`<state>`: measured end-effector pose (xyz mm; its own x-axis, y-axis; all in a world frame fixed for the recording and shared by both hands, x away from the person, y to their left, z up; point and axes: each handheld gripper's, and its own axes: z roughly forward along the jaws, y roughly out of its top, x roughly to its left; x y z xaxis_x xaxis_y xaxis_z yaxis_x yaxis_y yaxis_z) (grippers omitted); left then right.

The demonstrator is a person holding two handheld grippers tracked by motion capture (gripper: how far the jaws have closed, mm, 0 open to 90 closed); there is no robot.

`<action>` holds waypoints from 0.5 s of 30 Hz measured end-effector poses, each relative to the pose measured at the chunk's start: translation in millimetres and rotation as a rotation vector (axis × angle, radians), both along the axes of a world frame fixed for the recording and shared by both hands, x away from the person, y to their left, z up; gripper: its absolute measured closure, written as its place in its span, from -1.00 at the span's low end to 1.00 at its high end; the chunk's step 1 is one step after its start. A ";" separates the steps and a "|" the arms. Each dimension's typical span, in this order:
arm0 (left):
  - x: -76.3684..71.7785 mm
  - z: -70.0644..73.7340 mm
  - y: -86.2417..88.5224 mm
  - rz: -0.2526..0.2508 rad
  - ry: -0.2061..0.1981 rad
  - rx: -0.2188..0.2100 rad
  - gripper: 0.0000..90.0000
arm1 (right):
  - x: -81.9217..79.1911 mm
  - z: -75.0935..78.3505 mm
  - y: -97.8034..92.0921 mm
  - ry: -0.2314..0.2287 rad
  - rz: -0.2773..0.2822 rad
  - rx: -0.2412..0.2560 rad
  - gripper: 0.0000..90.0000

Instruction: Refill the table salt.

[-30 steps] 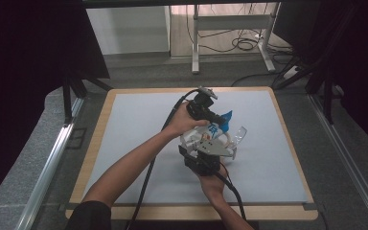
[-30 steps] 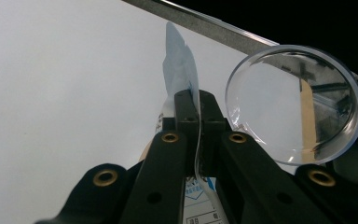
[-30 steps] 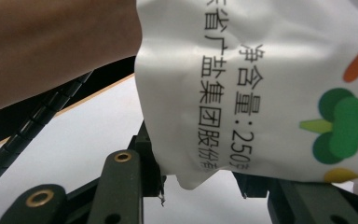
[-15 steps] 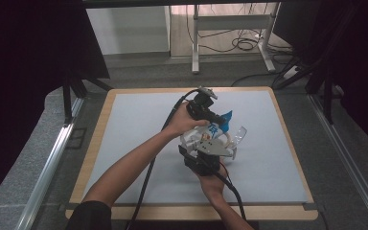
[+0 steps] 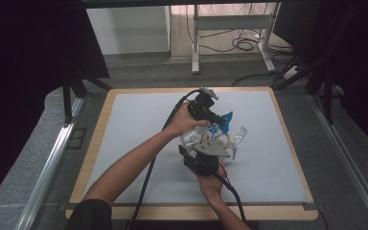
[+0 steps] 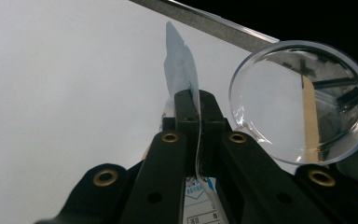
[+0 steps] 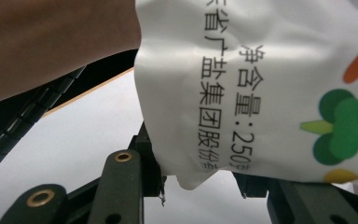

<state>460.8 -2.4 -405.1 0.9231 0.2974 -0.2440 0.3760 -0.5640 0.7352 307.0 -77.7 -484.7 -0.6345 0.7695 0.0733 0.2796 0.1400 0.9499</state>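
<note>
The bag (image 5: pixel 216 128), a soft white plastic pouch with a blue top, hangs between two hand-held grippers above the middle of the table (image 5: pixel 139 124). The left gripper (image 6: pixel 193 109) has its black jaws pressed together on the bag's thin blue upper edge, which rises edge-on between them as a pale, translucent, slightly curved strip; below the jaws a printed blue-and-white label shows. In the high view the left gripper (image 5: pixel 219 120) comes in from the left above the bag, held by a hand (image 5: pixel 184 123) on a bare forearm, with a black cable trailing back toward the person.

The right gripper (image 7: pixel 198 179) pinches the bag's lower corner: the crumpled white film bulges out over its jaws, glossy and creased, printed with black characters and the figure 250, and with a green and orange vegetable drawing at the right. Whether those jaws close fully on the film cannot be told. In the high view the right gripper (image 5: pixel 210 151) sits just below the bag, its grey three-cornered plate on top, with the right hand (image 5: pixel 212 183) behind it.

Just beside the bag lies a lid (image 6: pixel 302 100), round, clear and rigid, with a raised rim that catches reflections; in the high view the lid (image 5: pixel 239 134) is at the bag's right. The table has a smooth, matt pale-grey surface framed by a light wooden border.
</note>
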 end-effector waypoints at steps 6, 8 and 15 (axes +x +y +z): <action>0.6 -0.5 0.5 -0.002 0.002 0.000 1.00 | 0.0 -1.3 2.2 0.000 -0.014 0.011 0.35; 0.7 -0.7 1.2 -0.001 0.004 0.002 1.00 | 0.1 -1.8 3.2 0.002 -0.017 0.017 0.35; 0.0 -0.7 2.0 -0.003 0.002 0.000 1.00 | -0.4 -2.7 4.5 -0.007 -0.018 0.009 0.35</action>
